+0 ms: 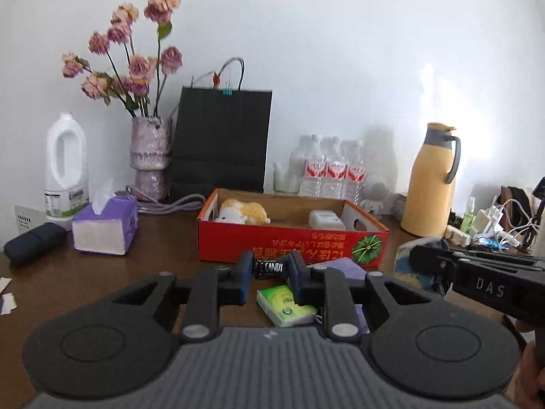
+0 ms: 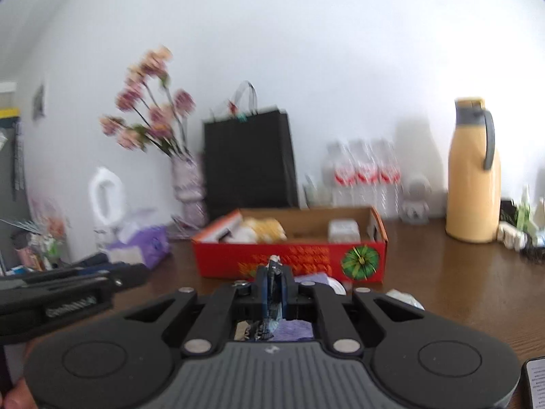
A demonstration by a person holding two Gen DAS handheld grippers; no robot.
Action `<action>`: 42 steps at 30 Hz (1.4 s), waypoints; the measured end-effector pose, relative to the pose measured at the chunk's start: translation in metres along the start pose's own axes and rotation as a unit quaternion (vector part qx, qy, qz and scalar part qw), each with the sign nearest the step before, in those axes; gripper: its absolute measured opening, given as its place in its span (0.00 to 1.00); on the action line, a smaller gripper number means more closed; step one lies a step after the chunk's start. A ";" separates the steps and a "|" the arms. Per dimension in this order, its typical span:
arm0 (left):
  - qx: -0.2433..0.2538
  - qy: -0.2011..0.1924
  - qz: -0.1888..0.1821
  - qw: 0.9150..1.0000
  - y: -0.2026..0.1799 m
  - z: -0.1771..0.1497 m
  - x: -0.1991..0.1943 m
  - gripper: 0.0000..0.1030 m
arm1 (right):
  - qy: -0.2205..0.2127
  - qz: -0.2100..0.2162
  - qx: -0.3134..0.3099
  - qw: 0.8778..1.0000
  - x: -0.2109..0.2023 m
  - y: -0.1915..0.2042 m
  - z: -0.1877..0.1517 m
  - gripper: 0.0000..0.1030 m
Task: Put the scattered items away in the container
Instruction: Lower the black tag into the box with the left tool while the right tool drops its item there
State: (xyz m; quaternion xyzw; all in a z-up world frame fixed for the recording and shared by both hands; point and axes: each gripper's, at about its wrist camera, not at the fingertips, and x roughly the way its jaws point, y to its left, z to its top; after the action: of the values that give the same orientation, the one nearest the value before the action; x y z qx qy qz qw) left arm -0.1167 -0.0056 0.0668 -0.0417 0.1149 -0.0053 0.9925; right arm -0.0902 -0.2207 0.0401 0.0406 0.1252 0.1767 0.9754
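The red cardboard box [image 1: 293, 243] lies open on the brown table, with a plush toy [image 1: 243, 214] and a small white case [image 1: 325, 220] inside. My left gripper [image 1: 270, 267] hovers just in front of the box, shut on a black candy packet [image 1: 269, 268]. Beneath it lie a green tissue pack [image 1: 286, 306] and a purple item [image 1: 344, 267]. My right gripper [image 2: 274, 276] is shut on a thin blue and white packet [image 2: 273, 284], also facing the box [image 2: 289, 260]. In the left wrist view it comes in from the right, its tip [image 1: 420, 255] at that packet [image 1: 403, 262].
Behind the box stand a flower vase [image 1: 150, 156], a black paper bag [image 1: 221, 139], water bottles [image 1: 332, 170] and a yellow thermos [image 1: 431, 184]. A purple tissue box [image 1: 105, 225], white jug [image 1: 64, 170] and dark pouch [image 1: 32, 243] sit left. Cables and chargers [image 1: 494, 225] crowd the right.
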 end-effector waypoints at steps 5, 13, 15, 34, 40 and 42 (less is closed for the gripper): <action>0.000 -0.017 -0.008 1.000 -0.004 0.001 -0.020 0.23 | -0.050 0.012 -0.029 0.998 -0.027 0.012 0.005 0.06; -0.011 -0.010 -0.029 0.999 0.000 0.029 0.017 0.23 | -0.048 0.007 -0.018 0.999 -0.013 0.005 0.032 0.06; -0.013 0.004 -0.048 0.999 0.003 0.048 0.047 0.23 | -0.044 0.013 -0.006 0.999 0.001 -0.006 0.050 0.06; -0.003 0.349 -0.067 0.935 0.022 0.103 0.456 0.23 | 0.260 0.045 0.009 0.964 0.408 -0.111 0.160 0.06; 0.012 0.373 -0.069 0.925 0.015 0.081 0.486 0.32 | 0.346 0.035 0.005 0.938 0.471 -0.120 0.122 0.08; 0.017 0.375 -0.071 0.924 0.015 0.081 0.484 0.33 | 0.363 0.023 -0.002 0.932 0.476 -0.119 0.112 0.15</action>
State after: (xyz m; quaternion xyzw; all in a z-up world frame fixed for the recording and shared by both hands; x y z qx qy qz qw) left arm 0.3733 0.0063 0.0335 -0.0275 0.4756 -0.0929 0.8743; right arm 0.4099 -0.1672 0.0244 -0.0256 0.4691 0.2018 0.8594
